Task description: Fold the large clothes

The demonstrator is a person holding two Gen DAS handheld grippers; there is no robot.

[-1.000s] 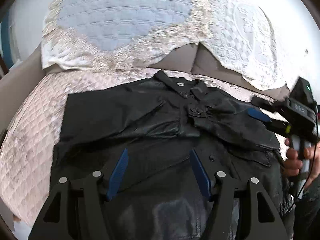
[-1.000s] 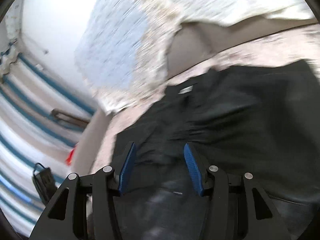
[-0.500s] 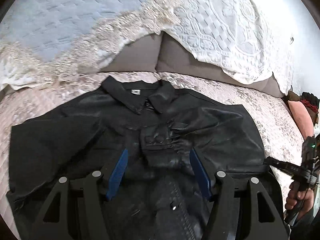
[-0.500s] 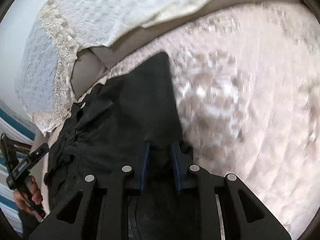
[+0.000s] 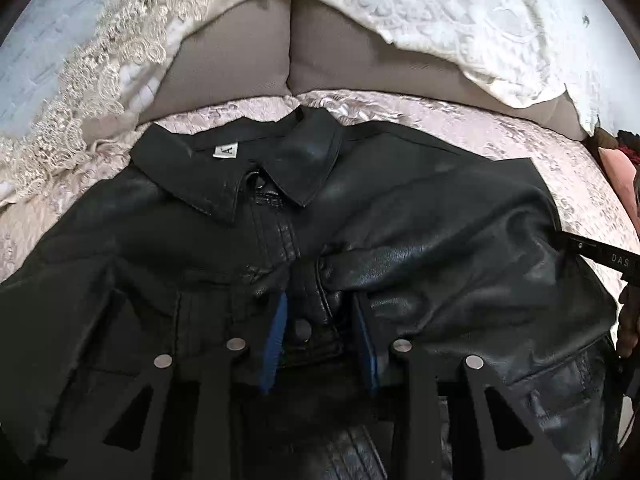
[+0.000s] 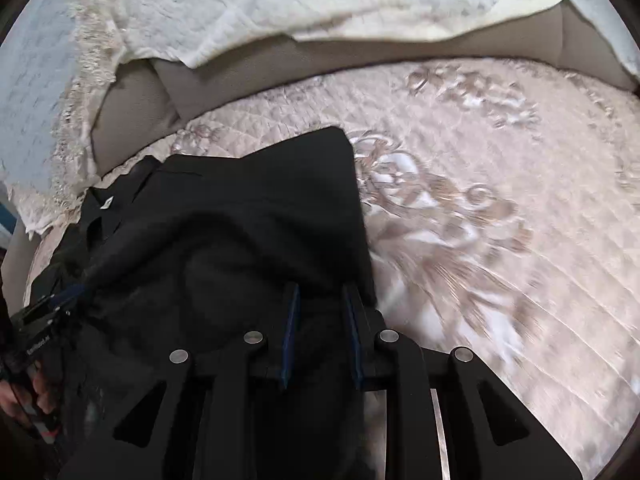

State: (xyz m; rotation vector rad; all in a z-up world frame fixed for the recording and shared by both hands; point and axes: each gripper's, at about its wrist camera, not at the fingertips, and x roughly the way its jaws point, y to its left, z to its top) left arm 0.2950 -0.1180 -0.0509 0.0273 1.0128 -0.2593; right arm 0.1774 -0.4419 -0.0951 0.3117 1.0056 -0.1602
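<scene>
The left gripper pinches the snap-buttoned front placket of a black leather jacket, while the right gripper clamps a folded-over black panel at its side edge. Beyond both tongs the jacket lies spread on a quilted bedspread, collar toward lace-trimmed pillows.

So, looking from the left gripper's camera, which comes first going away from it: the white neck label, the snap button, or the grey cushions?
Going away from the left gripper:
1. The snap button, right between its fingers on the black jacket.
2. The white neck label, inside the collar, up and left.
3. The grey cushions, beyond the collar, at the back.
</scene>
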